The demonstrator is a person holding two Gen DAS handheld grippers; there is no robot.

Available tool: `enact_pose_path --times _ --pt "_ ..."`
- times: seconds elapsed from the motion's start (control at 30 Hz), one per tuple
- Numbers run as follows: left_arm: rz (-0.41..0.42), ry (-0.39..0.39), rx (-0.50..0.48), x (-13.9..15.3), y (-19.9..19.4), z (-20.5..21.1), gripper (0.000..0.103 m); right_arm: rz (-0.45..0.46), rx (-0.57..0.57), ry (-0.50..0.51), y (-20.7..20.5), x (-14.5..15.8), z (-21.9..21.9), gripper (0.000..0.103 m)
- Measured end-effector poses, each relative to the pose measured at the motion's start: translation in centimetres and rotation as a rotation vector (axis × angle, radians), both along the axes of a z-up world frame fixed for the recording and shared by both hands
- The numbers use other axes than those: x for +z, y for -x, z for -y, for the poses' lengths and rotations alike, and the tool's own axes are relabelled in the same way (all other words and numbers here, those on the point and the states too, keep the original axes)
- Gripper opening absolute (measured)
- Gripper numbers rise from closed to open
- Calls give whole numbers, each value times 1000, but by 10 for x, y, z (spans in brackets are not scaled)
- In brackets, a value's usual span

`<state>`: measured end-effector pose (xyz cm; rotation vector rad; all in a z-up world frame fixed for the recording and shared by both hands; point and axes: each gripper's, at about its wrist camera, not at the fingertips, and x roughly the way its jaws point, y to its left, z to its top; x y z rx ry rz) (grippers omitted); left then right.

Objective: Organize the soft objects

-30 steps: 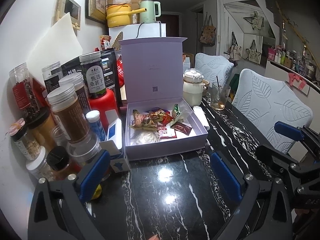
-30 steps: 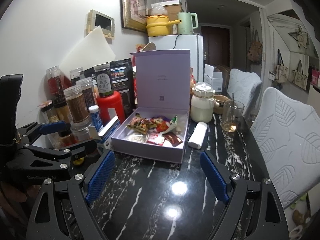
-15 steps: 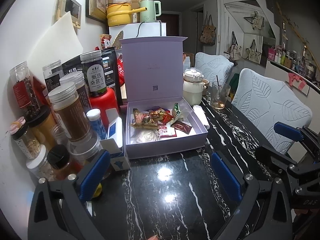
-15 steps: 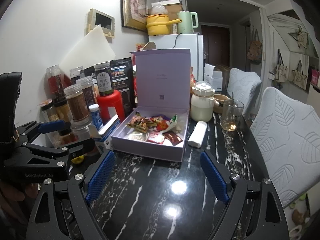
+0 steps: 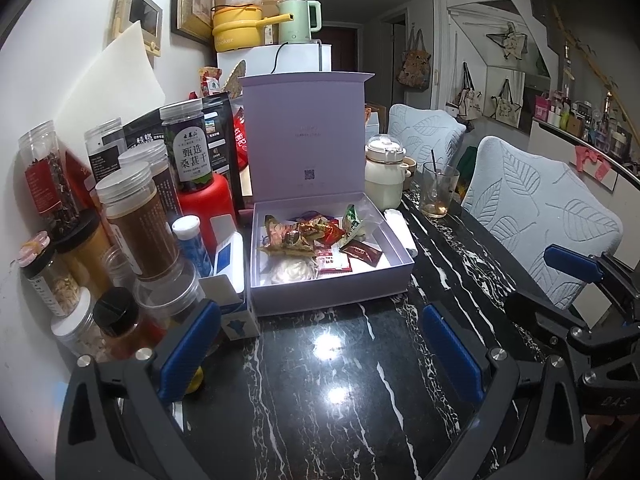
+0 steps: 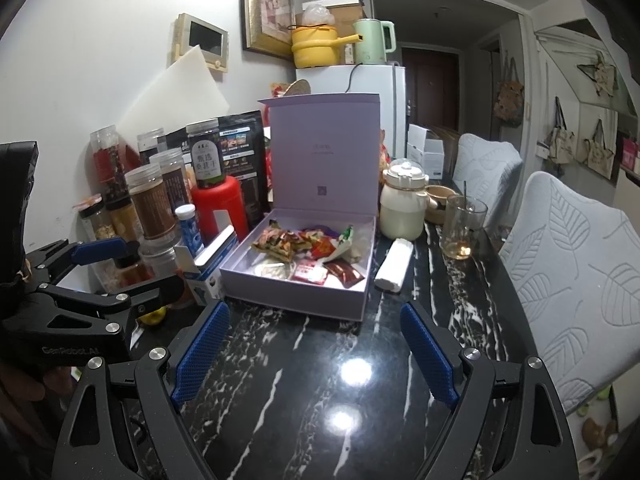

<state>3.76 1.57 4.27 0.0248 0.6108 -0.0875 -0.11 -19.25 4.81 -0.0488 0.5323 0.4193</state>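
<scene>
Little has changed over the last second; both grippers, left (image 5: 316, 344) and right (image 6: 316, 354), still hover low over the tabletop (image 5: 340, 400), fingers spread and empty; the soft packets (image 5: 316, 240) lie inside the open box (image 5: 332, 292); nothing shows whether sorting is starting or done.

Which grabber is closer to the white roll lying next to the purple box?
Right, probably. The white roll lies just ahead of the right gripper, slightly to its right. The left gripper sits further left, facing the purple box, with the roll off beyond the box's right side.
</scene>
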Motion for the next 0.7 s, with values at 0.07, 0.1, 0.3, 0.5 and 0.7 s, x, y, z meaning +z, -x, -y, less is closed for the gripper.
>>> enact_pose_path --times 0.07,0.1,0.3,0.5,0.7 --pt "2 -2 0 0 0 1 102 -1 -2 1 0 -1 0 88" --pt "4 -3 -2 0 1 1 102 -3 -2 2 0 -1 0 88" --pt "3 -3 1 -2 0 1 102 -4 -7 4 -1 0 0 88" --pt "15 -16 1 -3 0 2 103 -10 -14 3 -2 -1 1 88" --pt "5 -18 6 -5 -1 2 102 -18 -21 4 -5 -2 2 88"
